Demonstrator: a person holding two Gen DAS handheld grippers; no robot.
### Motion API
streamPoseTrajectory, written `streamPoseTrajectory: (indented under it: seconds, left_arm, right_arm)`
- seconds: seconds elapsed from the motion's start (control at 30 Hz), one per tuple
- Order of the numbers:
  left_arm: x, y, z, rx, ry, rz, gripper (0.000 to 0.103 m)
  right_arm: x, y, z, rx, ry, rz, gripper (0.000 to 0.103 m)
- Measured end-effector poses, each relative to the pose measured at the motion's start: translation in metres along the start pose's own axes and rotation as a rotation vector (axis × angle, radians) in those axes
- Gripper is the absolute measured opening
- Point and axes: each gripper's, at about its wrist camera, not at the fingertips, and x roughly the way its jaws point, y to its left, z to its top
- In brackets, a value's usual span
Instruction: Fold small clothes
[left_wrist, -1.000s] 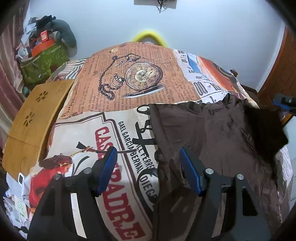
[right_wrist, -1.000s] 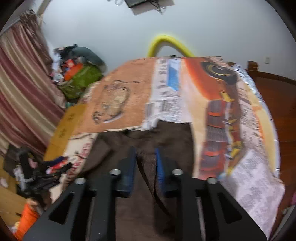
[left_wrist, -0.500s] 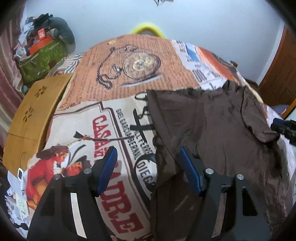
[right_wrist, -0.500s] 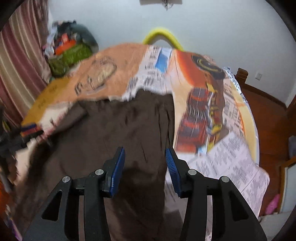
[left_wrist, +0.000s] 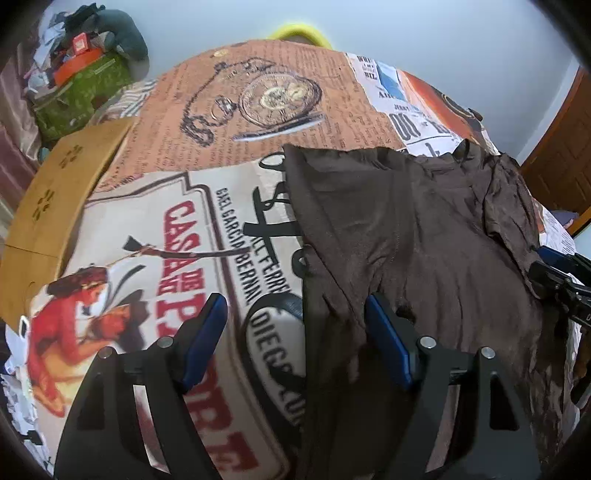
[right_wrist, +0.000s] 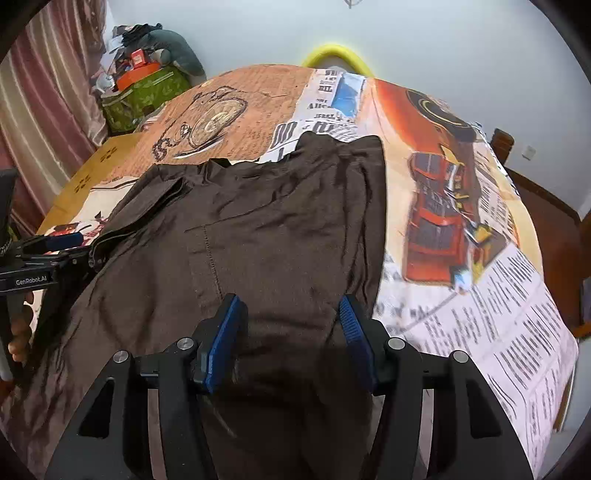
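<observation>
A dark brown garment (left_wrist: 424, 240) lies spread flat on the printed bedsheet (left_wrist: 207, 122); it also shows in the right wrist view (right_wrist: 266, 236). My left gripper (left_wrist: 295, 321) is open over the garment's left edge, holding nothing. My right gripper (right_wrist: 288, 314) is open over the garment's near right part, holding nothing. The right gripper also shows at the right edge of the left wrist view (left_wrist: 561, 273). The left gripper shows at the left edge of the right wrist view (right_wrist: 51, 247), beside the garment's left edge.
A wooden board (left_wrist: 55, 199) lies along the bed's left side. A green bag with piled items (right_wrist: 144, 92) stands at the far left. A yellow arc (right_wrist: 334, 53) rises behind the bed. Brown wooden furniture (right_wrist: 535, 195) stands at the right.
My right gripper opened and let go of the garment, which now lies flat. Both grippers have drawn back toward the near edge. The left gripper stayed open.
</observation>
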Motion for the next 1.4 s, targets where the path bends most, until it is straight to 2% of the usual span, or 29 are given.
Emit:
streamPoseTrajectory:
  seconds: [0.33,0.53,0.67,0.73,0.8,0.97,1.17,1.3,1.37,1.4]
  left_arm:
    - [-0.068,0.006,-0.033,0.034,-0.036,0.037,0.077]
    - [-0.115,0.006,-0.066,0.035,-0.052,0.024,0.078]
    - [-0.136,0.007,-0.091,0.034,-0.033,0.015,0.080]
    - [-0.144,0.009,-0.105,0.028,-0.017,0.011,0.081]
    - [-0.148,0.012,-0.120,0.010,0.009,-0.008,0.082]
    - [-0.145,0.022,-0.160,-0.036,0.093,-0.035,0.083]
    - [-0.140,0.034,-0.196,-0.083,0.163,-0.077,0.083]
    - [-0.143,0.028,-0.210,-0.064,0.140,-0.076,0.083]
    - [-0.146,0.022,-0.214,-0.051,0.128,-0.079,0.078]
    - [-0.147,0.019,-0.215,-0.044,0.124,-0.083,0.071]
  right_arm:
    - [-0.068,-0.001,-0.030,-0.003,-0.038,-0.030,0.054]
    - [-0.114,0.005,-0.055,0.010,-0.067,-0.038,0.054]
    - [-0.137,0.013,-0.071,0.022,-0.084,-0.027,0.055]
    - [-0.147,0.018,-0.081,0.023,-0.092,-0.025,0.063]
    - [-0.154,0.022,-0.091,0.017,-0.100,-0.023,0.066]
    - [-0.156,0.023,-0.122,0.019,-0.061,-0.025,0.067]
    - [-0.138,0.016,-0.164,0.036,0.053,-0.044,0.067]
    - [-0.128,0.008,-0.187,0.075,0.103,-0.033,0.067]
    - [-0.124,0.004,-0.196,0.096,0.123,-0.029,0.067]
    - [-0.121,0.003,-0.201,0.107,0.129,-0.025,0.067]
